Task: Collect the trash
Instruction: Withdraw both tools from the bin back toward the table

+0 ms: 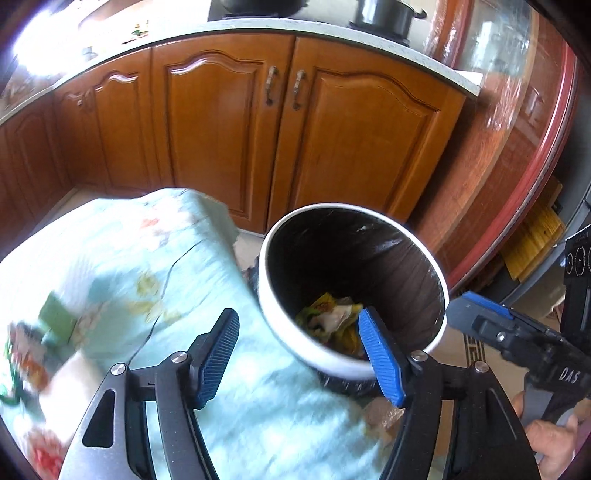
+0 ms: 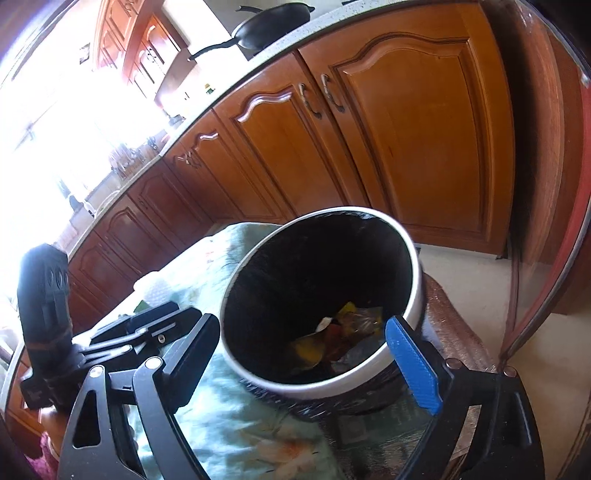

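The left gripper (image 1: 297, 345) hangs with its jaws wide apart and nothing between them, one pad over the tablecloth (image 1: 122, 266), the blue pad over the near rim of the trash bin (image 1: 332, 363). The right gripper (image 2: 306, 354) is likewise spread open and empty, its blue finger (image 2: 413, 365) crossing the bin's (image 2: 325, 384) near edge, so the bin's mouth sits just ahead of and between both tools.

The bin is white-rimmed with a black liner and stands beside the cloth-covered table. At its bottom lies crumpled trash (image 1: 332, 319), yellow and whitish wrappers, also seen from the right wrist (image 2: 343, 332); what each piece is I cannot make out.

On the tablecloth's left side sit a green block (image 1: 55, 315) and some colourful packets (image 1: 26, 354), blurred and partly cut off by the frame. Behind everything run the wooden cabinets (image 1: 229, 125), with dark pots (image 1: 384, 16) on the counter.
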Demonstrator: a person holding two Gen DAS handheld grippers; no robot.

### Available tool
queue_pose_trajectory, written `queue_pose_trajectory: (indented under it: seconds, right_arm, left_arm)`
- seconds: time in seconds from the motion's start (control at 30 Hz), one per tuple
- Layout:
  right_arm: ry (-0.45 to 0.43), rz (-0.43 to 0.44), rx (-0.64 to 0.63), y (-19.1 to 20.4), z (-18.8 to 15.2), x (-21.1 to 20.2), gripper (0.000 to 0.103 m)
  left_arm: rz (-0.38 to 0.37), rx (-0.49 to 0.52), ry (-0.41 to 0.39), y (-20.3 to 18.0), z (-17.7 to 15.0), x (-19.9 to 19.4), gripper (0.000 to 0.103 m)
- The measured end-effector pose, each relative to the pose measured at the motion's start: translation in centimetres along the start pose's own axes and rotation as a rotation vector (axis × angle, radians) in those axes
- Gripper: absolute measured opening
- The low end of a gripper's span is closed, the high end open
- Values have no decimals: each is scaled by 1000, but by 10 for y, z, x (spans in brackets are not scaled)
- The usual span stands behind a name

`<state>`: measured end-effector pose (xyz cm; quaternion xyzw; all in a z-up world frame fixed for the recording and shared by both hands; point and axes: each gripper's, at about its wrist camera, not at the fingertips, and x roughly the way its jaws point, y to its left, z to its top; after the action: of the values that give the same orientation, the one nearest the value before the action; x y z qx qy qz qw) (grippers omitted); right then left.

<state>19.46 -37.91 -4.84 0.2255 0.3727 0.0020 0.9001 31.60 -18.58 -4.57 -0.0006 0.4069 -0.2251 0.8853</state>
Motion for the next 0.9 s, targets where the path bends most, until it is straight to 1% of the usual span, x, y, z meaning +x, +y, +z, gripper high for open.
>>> queue_pose_trajectory:
  seconds: [0.17,0.43,0.7,0.9]
  right_arm:
    - [4,25,-16,19,-15,-2,93]
    - [33,74,-39,54,-40,1,93]
    - [82,115,-86,93,-63,15,93]
    - [116,139,-119,118,-78,27,93]
  left_arm:
    - [24,-56,-10,23,-31,-23,68]
    - [70,-138,-43,56,-73,-80,68]
    - [107,-207,-76,87,-104,-124,68]
    - [150,-259,-111,106,-126,-155,68]
